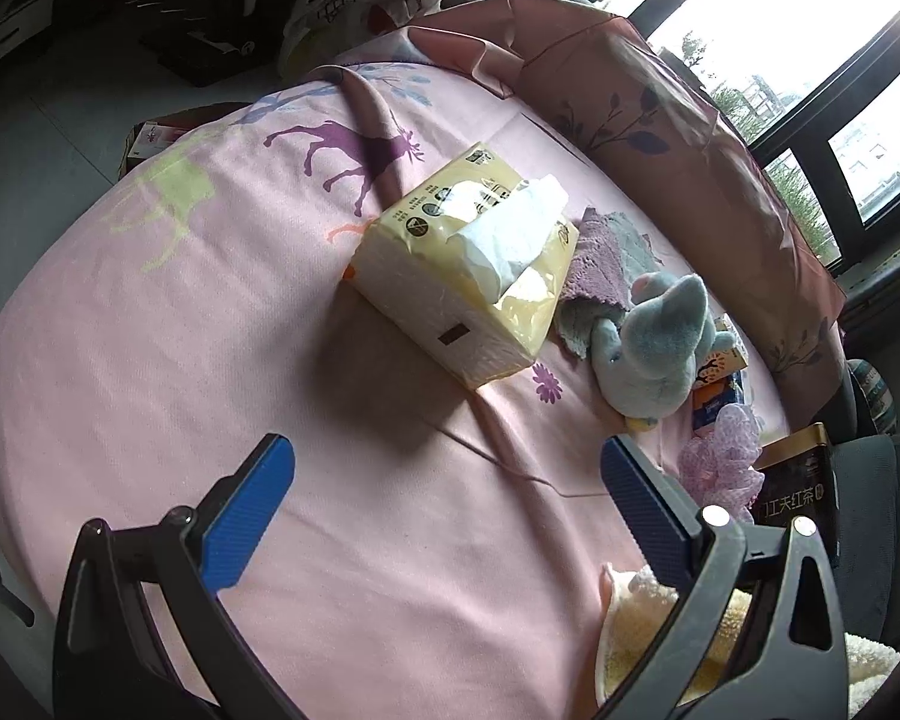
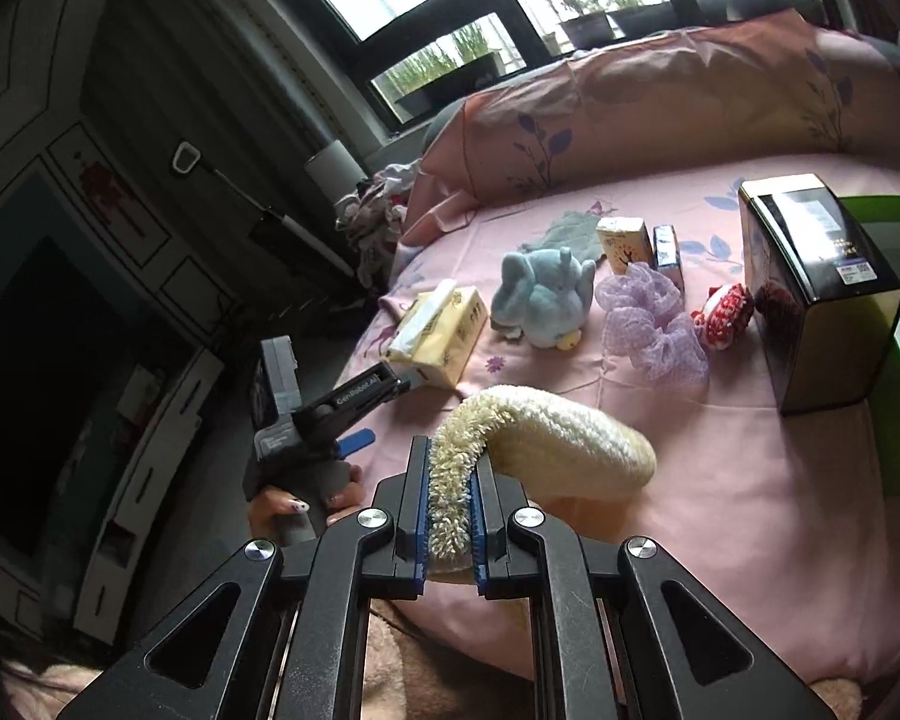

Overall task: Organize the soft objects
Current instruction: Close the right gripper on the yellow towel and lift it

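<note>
A pink cotton bedsheet [image 1: 270,312] printed with deer and flowers covers the whole bed, wrinkled into long shallow folds. Along its far edge lies a long, plump pillow [image 2: 660,108] in dusty pink with dark leaf sprigs. Next in size is a glossy black rectangular tin [image 2: 810,294], upright near the right side of the sheet, its sides mirror-smooth. A soft pack of tissues [image 1: 468,258] in crinkly yellow plastic lies flat towards the middle, one white sheet pulled up through the slot.

Caught by one end, the cream terry towel [image 2: 546,438] arches up out of the right gripper [image 2: 450,516] and its rolled, nubbly body droops onto the sheet just ahead; the blue pads are pressed tight on its shaggy edge. Just beside the tissue pack sits a fuzzy blue-grey plush toy [image 2: 540,294], rounded and short-piled, and partly under it a folded purple and grey cloth [image 1: 600,258] (coarse looped pile). A frilly lilac mesh puff [image 2: 648,324] lies between the plush and a small red and white knitted toy [image 2: 726,312]. Two little cartons [image 2: 636,243] stand behind them.

The left gripper [image 1: 444,492] hovers over bare sheet, its ribbed blue fingers [image 1: 246,522] spread wide, holding nothing.
</note>
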A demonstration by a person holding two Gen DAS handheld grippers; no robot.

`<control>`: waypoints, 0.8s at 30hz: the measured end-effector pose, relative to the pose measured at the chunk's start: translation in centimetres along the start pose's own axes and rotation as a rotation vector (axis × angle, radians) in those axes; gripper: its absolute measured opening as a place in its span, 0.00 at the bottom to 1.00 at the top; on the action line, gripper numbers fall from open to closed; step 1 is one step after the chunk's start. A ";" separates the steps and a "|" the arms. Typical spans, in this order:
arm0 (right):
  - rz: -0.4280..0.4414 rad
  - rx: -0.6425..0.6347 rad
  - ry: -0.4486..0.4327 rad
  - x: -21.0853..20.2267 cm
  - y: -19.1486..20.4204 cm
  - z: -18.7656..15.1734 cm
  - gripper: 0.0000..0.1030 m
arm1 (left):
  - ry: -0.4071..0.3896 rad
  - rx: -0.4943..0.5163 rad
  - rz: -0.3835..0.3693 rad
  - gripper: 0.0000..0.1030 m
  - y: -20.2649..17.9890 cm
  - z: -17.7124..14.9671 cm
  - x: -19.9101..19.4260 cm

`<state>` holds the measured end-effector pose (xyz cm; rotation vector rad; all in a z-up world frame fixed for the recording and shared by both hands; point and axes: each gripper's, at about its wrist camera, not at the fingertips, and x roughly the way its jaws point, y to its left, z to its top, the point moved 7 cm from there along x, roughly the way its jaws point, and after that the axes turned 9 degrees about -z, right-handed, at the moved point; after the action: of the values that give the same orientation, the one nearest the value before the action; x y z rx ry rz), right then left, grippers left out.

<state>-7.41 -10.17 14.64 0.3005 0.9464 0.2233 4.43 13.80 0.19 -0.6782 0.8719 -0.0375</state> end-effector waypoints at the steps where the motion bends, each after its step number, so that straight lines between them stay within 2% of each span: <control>1: -0.016 -0.012 -0.007 0.1 0.2 -0.2 0.12 | -0.005 0.012 0.007 0.99 -0.2 -0.1 0.0; 6: 0.002 0.036 0.082 4.0 -0.5 -0.8 0.12 | -0.024 0.061 0.012 0.99 -0.9 -0.5 -0.4; 10: -0.106 0.039 0.044 7.4 -2.1 0.4 0.12 | -0.037 0.086 0.004 0.99 -1.6 -0.6 -0.6; 12: -0.209 0.029 0.008 8.7 -3.2 0.9 0.12 | -0.043 0.107 0.022 0.99 -1.7 -0.5 -0.7; 13: -0.233 0.031 0.011 9.4 -3.7 0.9 0.12 | -0.047 0.120 0.037 0.99 -1.8 -0.5 -0.7; 15: -0.226 0.053 0.061 11.2 -4.6 0.3 0.12 | -0.046 0.147 0.044 0.99 -2.1 -0.7 -0.6; 17: -0.233 0.067 0.120 12.9 -5.7 -0.7 0.12 | -0.028 0.172 0.018 0.99 -2.7 -1.0 -0.6; 21: -0.334 0.082 0.175 15.1 -8.4 -2.3 0.12 | 0.025 0.224 -0.058 0.99 -4.4 -2.1 -0.4; 24: -0.301 0.132 0.201 14.6 -9.1 -2.3 0.14 | 0.065 0.275 -0.094 0.99 -5.8 -3.3 -0.2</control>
<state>-0.55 -13.68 -0.90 0.2560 1.1942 -0.0875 3.37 7.53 2.09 -0.4618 0.8766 -0.2600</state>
